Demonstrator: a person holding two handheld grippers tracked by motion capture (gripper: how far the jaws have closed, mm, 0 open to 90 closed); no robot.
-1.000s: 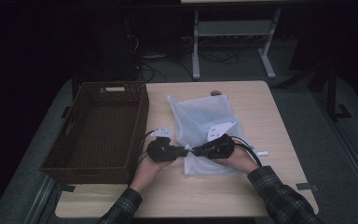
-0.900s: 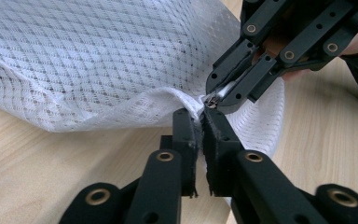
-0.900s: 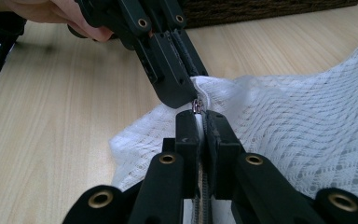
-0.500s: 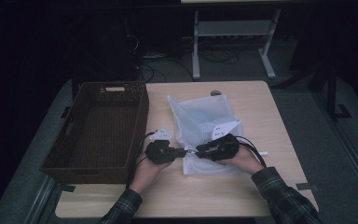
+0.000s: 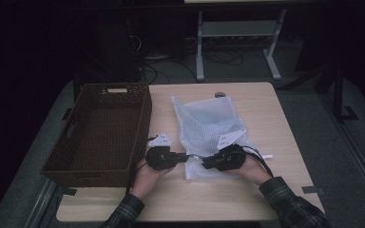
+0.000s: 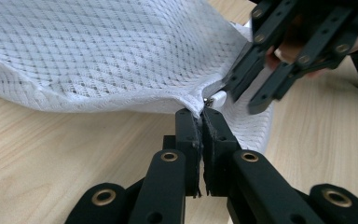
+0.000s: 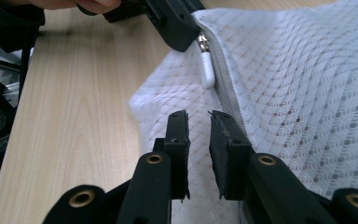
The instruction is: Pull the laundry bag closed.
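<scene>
A white mesh bag (image 5: 204,118) lies on the wooden table (image 5: 271,118), with a zipper along its near edge. My left gripper (image 5: 188,156) is shut on the bag's hem (image 6: 193,103) right beside the zipper end. The white zipper pull (image 7: 207,71) hangs just past those jaws. My right gripper (image 5: 204,164) faces the left one from the right. It hovers over the mesh (image 7: 307,93) with its jaws a small gap apart and nothing between them. The right gripper's fingers (image 6: 249,70) reach in close to the zipper end.
A brown wicker basket (image 5: 146,118) stands empty on the table's left side, close to my left hand. A small round grommet (image 5: 220,94) sits at the table's far edge. The legs of a metal frame (image 5: 199,52) stand on the floor beyond.
Both grippers have shifted slightly toward the table's near edge, staying together at the bag's near edge. The bag's near corner has been drawn along with them.
</scene>
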